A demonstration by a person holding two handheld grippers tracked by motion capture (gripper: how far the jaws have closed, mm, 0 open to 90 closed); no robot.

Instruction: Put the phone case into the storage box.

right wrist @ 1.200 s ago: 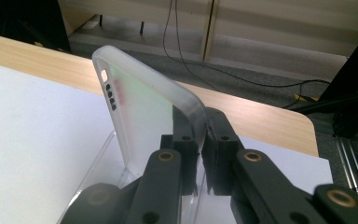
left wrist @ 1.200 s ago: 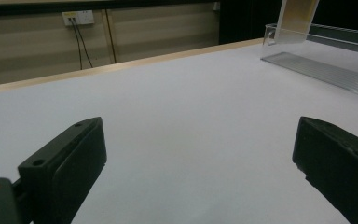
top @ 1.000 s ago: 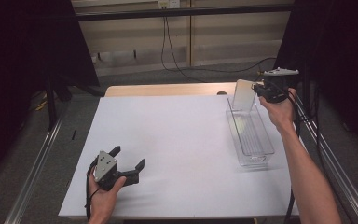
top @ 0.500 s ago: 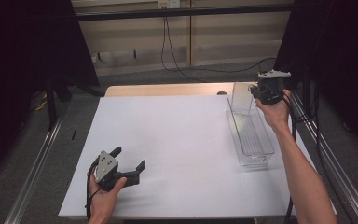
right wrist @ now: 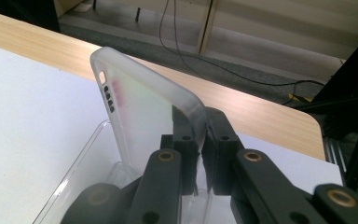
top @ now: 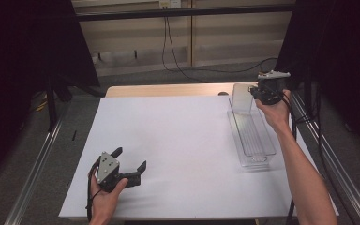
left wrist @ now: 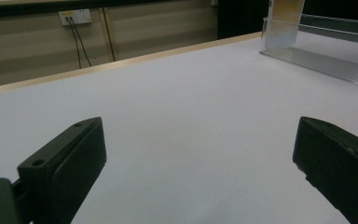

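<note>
Your right gripper [right wrist: 200, 140] is black, with brass-coloured rivets, and the phone case [right wrist: 144, 112] it pinches is frosted, milky translucent, with what looks like a faint pink smudge near its top edge. The tray [top: 252, 136] at the tabletop's right edge is clear with fine ribbing on its floor. The tabletop [top: 183, 140] is plain white, with a pale wood strip along its far edge. Your left gripper [top: 126, 164] is black with a grey plate.
</note>
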